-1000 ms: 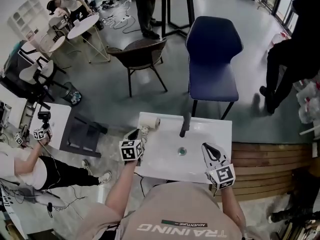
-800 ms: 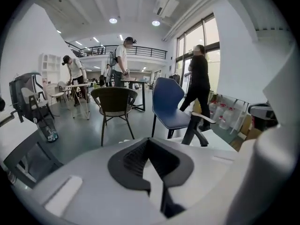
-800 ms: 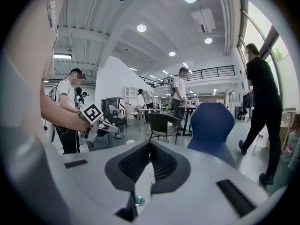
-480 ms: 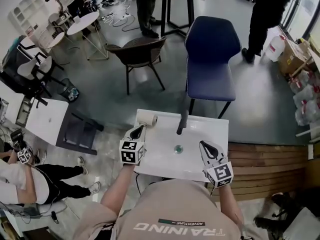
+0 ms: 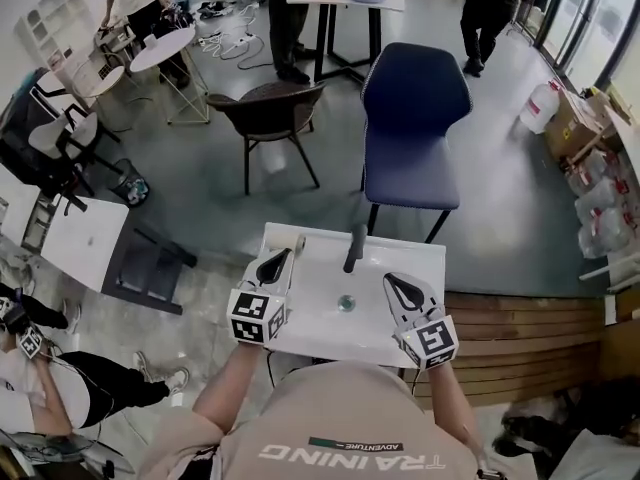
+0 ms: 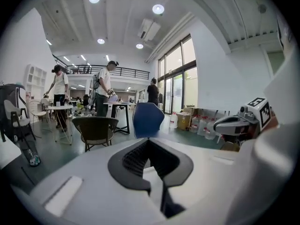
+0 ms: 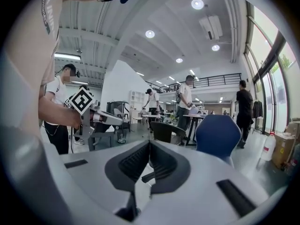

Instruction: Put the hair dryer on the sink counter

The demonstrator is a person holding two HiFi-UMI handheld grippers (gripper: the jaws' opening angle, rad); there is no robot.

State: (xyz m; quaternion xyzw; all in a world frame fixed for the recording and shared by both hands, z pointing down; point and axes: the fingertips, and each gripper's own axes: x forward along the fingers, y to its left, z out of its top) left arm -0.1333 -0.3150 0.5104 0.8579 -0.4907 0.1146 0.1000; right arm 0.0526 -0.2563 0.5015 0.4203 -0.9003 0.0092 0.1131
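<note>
Over sink counter point(image 5: 330, 330): left gripper point(image 5: 275, 261), right gripper point(image 5: 397, 284) closed, empty; hair dryer point(image 5: 291, 240) seemingly beyond.

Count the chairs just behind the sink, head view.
2: a blue chair directly behind the sink, a brown chair to its left. More seats in the far-left clutter can't be counted.
</note>
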